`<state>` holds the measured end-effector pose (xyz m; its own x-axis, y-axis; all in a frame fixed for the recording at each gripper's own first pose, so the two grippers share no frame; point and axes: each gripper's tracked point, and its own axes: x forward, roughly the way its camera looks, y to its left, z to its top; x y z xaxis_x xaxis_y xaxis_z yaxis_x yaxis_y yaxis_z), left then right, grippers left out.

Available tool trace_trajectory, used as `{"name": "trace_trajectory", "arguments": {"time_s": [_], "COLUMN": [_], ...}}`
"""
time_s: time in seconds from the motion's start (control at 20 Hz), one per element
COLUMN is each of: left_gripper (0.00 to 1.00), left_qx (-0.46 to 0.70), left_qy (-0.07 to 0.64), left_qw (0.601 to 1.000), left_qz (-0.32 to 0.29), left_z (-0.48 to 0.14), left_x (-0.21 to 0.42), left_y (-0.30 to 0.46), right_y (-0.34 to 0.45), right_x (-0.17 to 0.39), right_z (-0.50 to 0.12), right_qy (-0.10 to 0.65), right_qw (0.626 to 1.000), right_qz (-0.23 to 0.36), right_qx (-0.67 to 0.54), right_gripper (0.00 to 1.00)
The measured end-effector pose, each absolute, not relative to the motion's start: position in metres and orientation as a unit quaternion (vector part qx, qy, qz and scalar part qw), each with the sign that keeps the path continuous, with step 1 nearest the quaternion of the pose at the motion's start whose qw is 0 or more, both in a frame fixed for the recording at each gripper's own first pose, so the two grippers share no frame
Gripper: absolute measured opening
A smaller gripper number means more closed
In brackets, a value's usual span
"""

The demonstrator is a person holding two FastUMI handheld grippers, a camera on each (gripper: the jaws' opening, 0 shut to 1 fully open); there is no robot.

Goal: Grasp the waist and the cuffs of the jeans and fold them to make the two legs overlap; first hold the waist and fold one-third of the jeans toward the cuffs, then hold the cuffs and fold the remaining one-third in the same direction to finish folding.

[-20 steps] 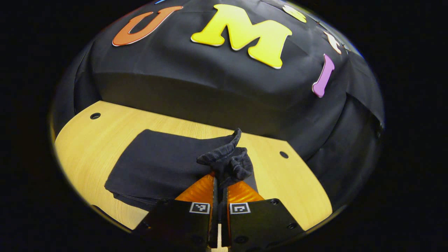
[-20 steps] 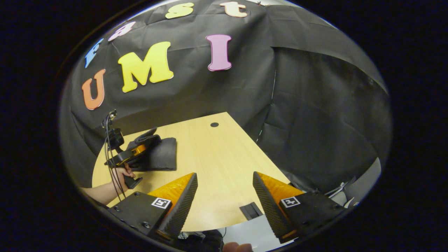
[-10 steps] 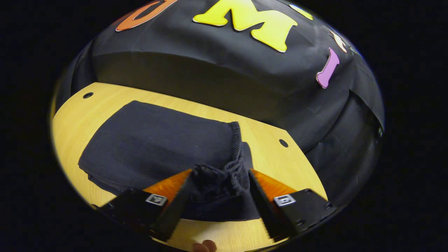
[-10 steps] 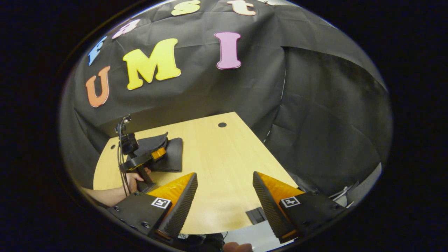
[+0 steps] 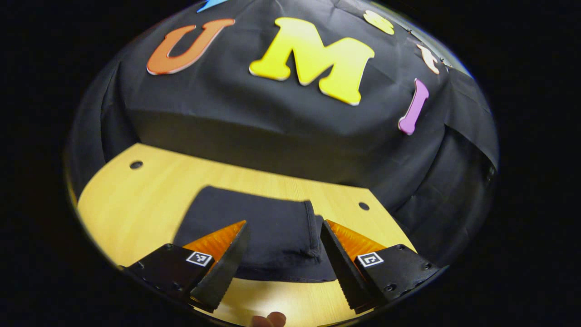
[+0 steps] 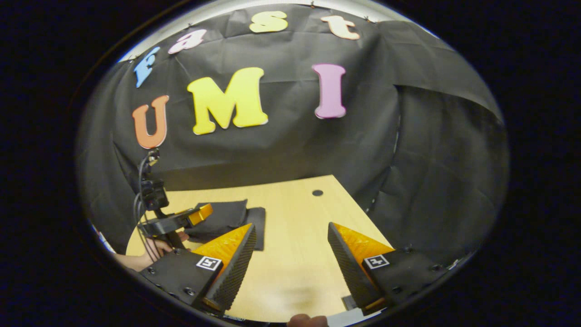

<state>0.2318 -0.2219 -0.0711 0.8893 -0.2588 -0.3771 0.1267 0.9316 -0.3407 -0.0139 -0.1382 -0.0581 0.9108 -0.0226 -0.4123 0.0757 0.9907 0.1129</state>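
We are seeing the dark folded jeans (image 5: 272, 236) lying flat on the pale wooden desk (image 5: 150, 200); both the left tool (image 5: 283, 263) and the right tool (image 6: 290, 268) are gaping, gripping nothing. Folding looks finished; next, we are judging, only pulling clear.

1 jeans (image 5: 268, 236), 2 grippers (image 5: 283, 263), 1 table (image 5: 150, 195)

The folded jeans (image 5: 254, 231) are plain dark navy, almost black, with no visible pattern. The desk (image 5: 136, 200) beneath is pale yellow wood with fine straight grain and small dark round holes. The booth wall is matte black cloth.
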Motion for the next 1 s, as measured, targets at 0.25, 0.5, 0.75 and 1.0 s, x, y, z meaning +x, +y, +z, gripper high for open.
{"name": "trace_trajectory", "arguments": {"time_s": [0.25, 0.5, 0.75, 1.0], "left_gripper": [0.98, 0.98, 0.98, 0.98], "left_qx": [-0.119, -0.082, -0.033, -0.055], "left_qy": [0.094, 0.025, -0.015, -0.015], "left_qw": [0.987, 0.996, 0.999, 0.998], "left_qz": [-0.056, -0.014, 0.016, 0.033], "left_z": [0.064, 0.140, 0.162, 0.162], "left_x": [0.220, 0.184, 0.152, 0.136], "left_y": [-0.138, -0.086, -0.069, -0.063], "right_y": [-0.072, -0.007, 0.026, 0.025], "right_x": [0.036, 0.047, 0.034, 0.023], "right_z": [0.014, 0.056, 0.048, 0.058], "right_qy": [0.095, 0.024, 0.005, -0.018], "right_qw": [0.995, 0.998, 0.998, 0.999], "right_qz": [0.016, 0.052, 0.056, 0.036], "right_qx": [0.034, 0.035, 0.009, 0.014], "right_gripper": [0.97, 0.94, 0.94, 0.94]}}
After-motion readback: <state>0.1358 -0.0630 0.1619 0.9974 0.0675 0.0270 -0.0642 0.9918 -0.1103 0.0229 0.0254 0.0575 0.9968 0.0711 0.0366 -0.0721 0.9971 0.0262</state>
